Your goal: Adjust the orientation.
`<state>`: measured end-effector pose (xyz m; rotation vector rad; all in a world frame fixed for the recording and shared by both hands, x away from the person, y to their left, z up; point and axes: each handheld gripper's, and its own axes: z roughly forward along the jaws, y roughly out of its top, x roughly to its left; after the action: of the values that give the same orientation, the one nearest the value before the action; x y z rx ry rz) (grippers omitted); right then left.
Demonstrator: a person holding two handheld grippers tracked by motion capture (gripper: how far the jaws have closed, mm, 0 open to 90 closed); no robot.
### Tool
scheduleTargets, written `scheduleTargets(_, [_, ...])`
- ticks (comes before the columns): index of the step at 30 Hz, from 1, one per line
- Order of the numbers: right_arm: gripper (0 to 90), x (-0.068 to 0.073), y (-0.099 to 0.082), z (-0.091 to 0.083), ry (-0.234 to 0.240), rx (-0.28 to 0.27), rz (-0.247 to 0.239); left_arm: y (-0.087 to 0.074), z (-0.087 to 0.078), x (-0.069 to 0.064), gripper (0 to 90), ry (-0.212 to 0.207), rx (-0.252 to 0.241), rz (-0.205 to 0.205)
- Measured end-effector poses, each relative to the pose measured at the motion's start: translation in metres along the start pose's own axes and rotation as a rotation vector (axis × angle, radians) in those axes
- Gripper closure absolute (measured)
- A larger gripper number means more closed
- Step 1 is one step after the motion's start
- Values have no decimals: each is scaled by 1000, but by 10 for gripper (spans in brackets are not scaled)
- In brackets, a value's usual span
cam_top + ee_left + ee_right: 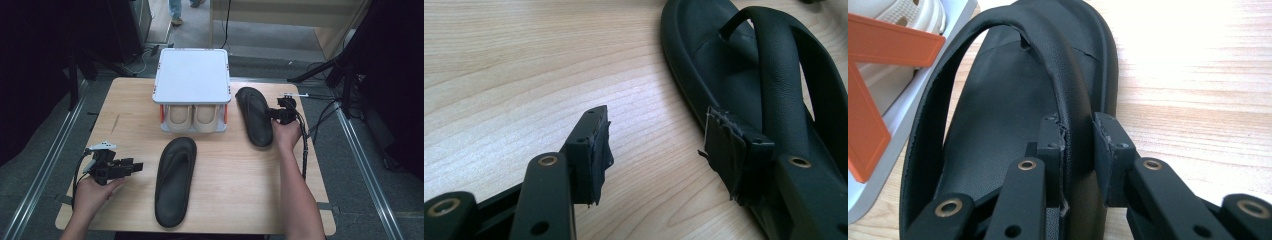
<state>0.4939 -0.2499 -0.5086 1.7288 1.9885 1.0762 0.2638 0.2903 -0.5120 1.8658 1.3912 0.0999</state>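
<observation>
The sandal near the worktop's far right corner, just beside the shoe rack, lies flat so its arched strap stands up for gripping. The right hand-held gripper has its jaws on either side of that strap, pinching it, likely ready to lift. The sandal is black, smooth and leathery, with a thong strap. Its mate lies mid-worktop toward the near edge. The left hand-held gripper waits spread and empty beside it.
</observation>
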Motion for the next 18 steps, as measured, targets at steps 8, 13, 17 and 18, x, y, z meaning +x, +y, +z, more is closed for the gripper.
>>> scheduleTargets(8, [774, -3, 2, -11, 14, -5, 36, 3, 2, 0, 421, -14, 2, -2])
scheduleTargets(13, [773, -3, -1, -24, 25, -20, 43, 7, 4, 0, 405, -22, 5, 6])
scheduleTargets(17, [773, -1, -6, -37, 29, -21, 37, 11, 8, -1, 399, -32, 4, 17])
scheduleTargets(18, [773, -1, -8, -40, 32, -20, 37, 12, 8, -1, 398, -34, 3, 25])
